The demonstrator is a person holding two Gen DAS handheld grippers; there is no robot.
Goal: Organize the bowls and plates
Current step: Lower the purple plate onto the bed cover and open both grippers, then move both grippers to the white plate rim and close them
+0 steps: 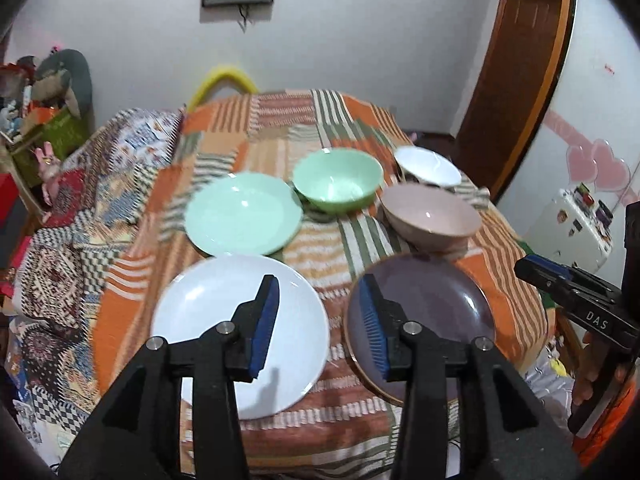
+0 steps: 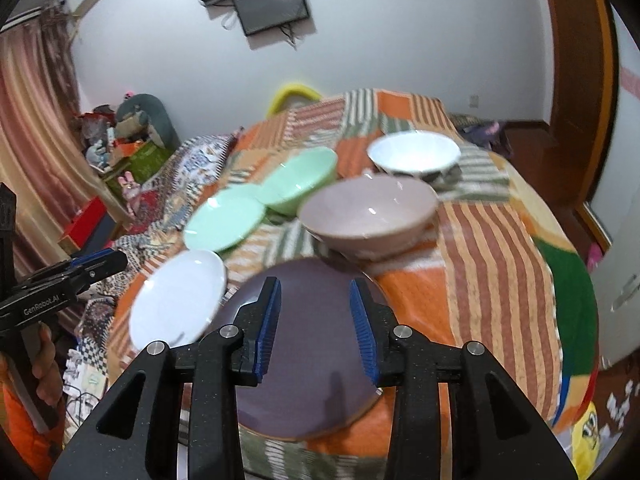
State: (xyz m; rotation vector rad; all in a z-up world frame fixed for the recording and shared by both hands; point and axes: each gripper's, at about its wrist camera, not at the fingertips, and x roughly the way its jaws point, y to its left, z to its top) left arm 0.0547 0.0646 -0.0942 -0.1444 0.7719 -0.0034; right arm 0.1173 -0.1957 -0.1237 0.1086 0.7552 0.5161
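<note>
On a patchwork-clothed table lie a white plate (image 1: 200, 320) (image 2: 176, 296) and a dark purple plate (image 1: 440, 300) (image 2: 316, 340) side by side at the near edge. Behind them are a green plate (image 1: 244, 212) (image 2: 224, 220), a green bowl (image 1: 336, 180) (image 2: 300, 184), a pink bowl (image 1: 430, 216) (image 2: 368, 208) and a white bowl (image 1: 426, 166) (image 2: 412, 152). My left gripper (image 1: 319, 284) (image 2: 80, 268) hovers open above the gap between the two near plates. Over the purple plate my right gripper (image 2: 315, 284) (image 1: 560, 280) is open and holds nothing.
The tablecloth (image 1: 280, 128) hangs over the table's edges. A second patterned cloth (image 1: 80, 200) covers a surface to the left, with a cluttered shelf (image 1: 40, 112) beyond. A yellow chair back (image 1: 224, 80) stands behind the table. A wooden door frame (image 1: 520, 80) and a white fridge (image 1: 572, 224) are on the right.
</note>
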